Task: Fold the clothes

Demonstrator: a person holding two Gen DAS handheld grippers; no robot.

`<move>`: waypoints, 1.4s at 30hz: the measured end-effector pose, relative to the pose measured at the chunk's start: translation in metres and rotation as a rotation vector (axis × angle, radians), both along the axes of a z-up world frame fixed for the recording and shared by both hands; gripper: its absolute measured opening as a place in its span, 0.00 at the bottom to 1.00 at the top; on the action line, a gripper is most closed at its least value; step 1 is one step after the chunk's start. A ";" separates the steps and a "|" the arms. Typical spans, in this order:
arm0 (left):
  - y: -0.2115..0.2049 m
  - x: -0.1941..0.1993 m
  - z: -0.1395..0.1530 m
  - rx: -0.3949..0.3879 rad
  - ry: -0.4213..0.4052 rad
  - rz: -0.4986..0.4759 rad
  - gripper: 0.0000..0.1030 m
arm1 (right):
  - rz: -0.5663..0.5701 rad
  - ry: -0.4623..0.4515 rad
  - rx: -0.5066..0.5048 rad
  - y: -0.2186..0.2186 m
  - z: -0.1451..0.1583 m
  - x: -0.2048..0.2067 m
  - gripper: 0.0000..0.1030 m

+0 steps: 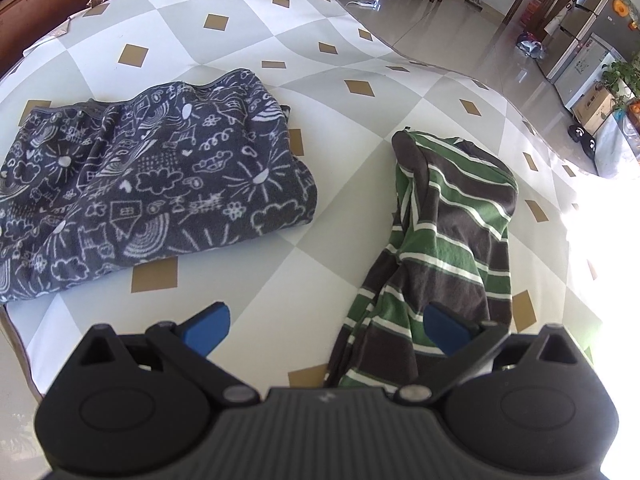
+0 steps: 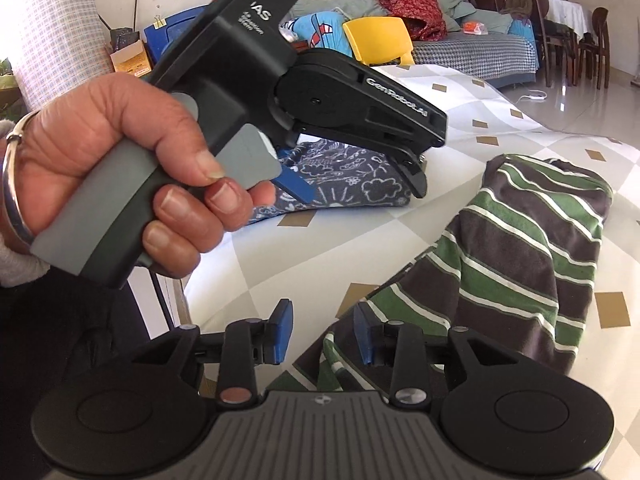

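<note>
Two garments lie on a table (image 1: 248,92) covered by a cloth of grey and white diamonds with small tan squares, and that surface fills most of both wrist views. The larger garment is a dark grey fleece piece printed with white doodles (image 1: 152,184), bunched and roughly folded on the left of the left wrist view, well apart from the second one. That second piece is a green, brown and white striped garment (image 1: 444,248), crumpled into a long heap that runs from the middle of the table toward the near edge; in the right wrist view the same striped garment (image 2: 520,248) spreads across the right half of the picture. The left gripper (image 1: 326,326) hangs over the near end of the table with its blue-padded jaws spread wide; its right-hand pad sits in front of the striped cloth, but nothing lies clamped between the pads. In the right wrist view a hand (image 2: 116,176) wearing a metal bangle grips the grey handle of that left tool, which tilts down toward the doodle fabric. The right gripper (image 2: 322,334) has its two blue pads partly apart, with a clear gap between them; an edge of the striped cloth lies below and just beside the right-hand pad, and the pads do not press on it. Behind the table stand a yellow chair (image 2: 378,38) and a sofa piled with cushions and cloth.
</note>
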State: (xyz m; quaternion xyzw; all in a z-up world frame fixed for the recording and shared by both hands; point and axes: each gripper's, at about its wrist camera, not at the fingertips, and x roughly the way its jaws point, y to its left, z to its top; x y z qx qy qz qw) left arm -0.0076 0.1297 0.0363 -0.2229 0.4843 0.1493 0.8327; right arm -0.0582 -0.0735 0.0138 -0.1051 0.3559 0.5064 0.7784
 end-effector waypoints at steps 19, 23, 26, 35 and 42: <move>-0.009 -0.001 -0.002 -0.002 0.006 -0.028 1.00 | 0.011 0.001 -0.200 -0.016 -0.044 -0.016 0.31; -0.009 -0.002 -0.001 -0.013 0.000 -0.032 1.00 | 0.019 0.020 -0.177 -0.015 -0.043 -0.020 0.09; -0.011 -0.004 0.001 -0.039 -0.009 -0.052 1.00 | 0.065 0.092 -0.118 -0.013 -0.041 -0.023 0.08; -0.023 -0.006 -0.007 -0.058 0.015 -0.127 1.00 | 0.247 0.191 -0.101 0.003 -0.038 -0.047 0.20; -0.033 -0.010 -0.018 -0.025 0.043 -0.179 1.00 | 0.189 0.122 -0.165 -0.007 -0.025 -0.037 0.30</move>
